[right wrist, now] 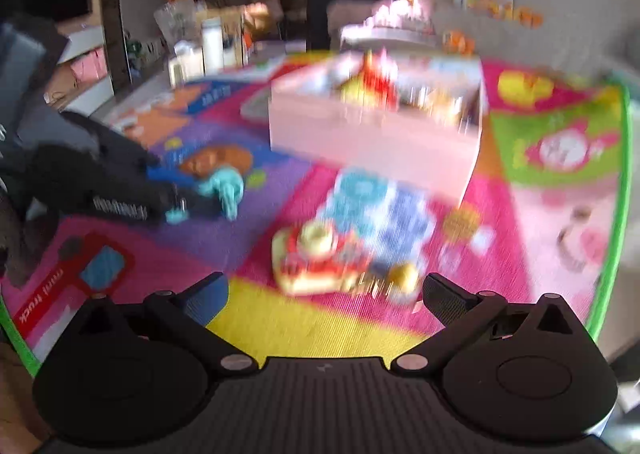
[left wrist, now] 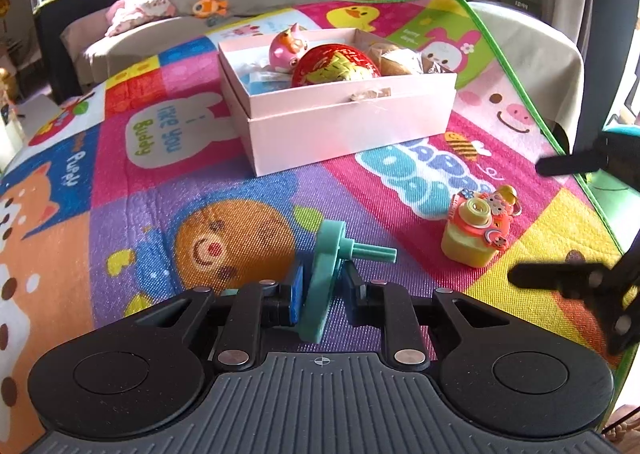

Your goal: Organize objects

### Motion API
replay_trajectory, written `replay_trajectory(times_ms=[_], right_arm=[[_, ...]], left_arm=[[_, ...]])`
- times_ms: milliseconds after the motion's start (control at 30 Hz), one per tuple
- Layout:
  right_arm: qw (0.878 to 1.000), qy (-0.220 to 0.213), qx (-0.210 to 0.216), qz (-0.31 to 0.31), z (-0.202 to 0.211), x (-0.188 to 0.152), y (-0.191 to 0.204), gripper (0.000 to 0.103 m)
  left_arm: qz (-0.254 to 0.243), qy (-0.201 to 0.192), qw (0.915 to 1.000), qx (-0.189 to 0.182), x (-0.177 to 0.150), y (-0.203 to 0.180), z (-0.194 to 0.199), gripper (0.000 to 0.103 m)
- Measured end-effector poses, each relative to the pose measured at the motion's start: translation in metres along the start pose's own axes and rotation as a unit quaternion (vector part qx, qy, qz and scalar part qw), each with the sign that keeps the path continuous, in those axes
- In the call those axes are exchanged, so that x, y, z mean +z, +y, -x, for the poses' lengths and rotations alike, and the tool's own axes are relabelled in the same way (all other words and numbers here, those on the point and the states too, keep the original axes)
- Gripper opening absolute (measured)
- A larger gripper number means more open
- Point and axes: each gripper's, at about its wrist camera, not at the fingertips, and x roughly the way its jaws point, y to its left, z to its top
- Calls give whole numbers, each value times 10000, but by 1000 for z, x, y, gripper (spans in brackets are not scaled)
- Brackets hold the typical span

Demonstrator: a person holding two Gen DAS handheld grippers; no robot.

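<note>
Teal part (left wrist: 326, 274) amid open mat (left wrist: 140, 221)

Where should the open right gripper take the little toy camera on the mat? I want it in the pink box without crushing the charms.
Judging by shape, grip the toy camera by its plain yellow-green body, low down, one of the fingers on each side wall. Come from above and the near side, since the lens and charms crowd its front and top. The right gripper already faces it, open.
</note>
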Motion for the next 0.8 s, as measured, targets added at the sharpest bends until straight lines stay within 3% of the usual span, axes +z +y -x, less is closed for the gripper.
replay_trajectory(times_ms=[167,367,433,467,500,800], right_arm=[[9997,36,69,226,-13,13,4,86],[9989,370,216,197,-42,18,0,86],[9981,514,327,74,-45,17,-4,78],[9976,569,384,58,-44,16,-4,66],[9974,593,410,59,-43,15,-4,61],[9991,-232,260,-244,8,39,-17,60]], left_arm=[[45,-48,10000,1,-2,0,1,23],[50,-54,10000,-2,-2,1,1,23],[63,-63,10000,-6,-3,2,1,23],[65,-65,10000,-5,-3,2,1,23],[66,-66,10000,-2,-3,1,1,23],[117,-113,9999,33,-3,1,1,22]])
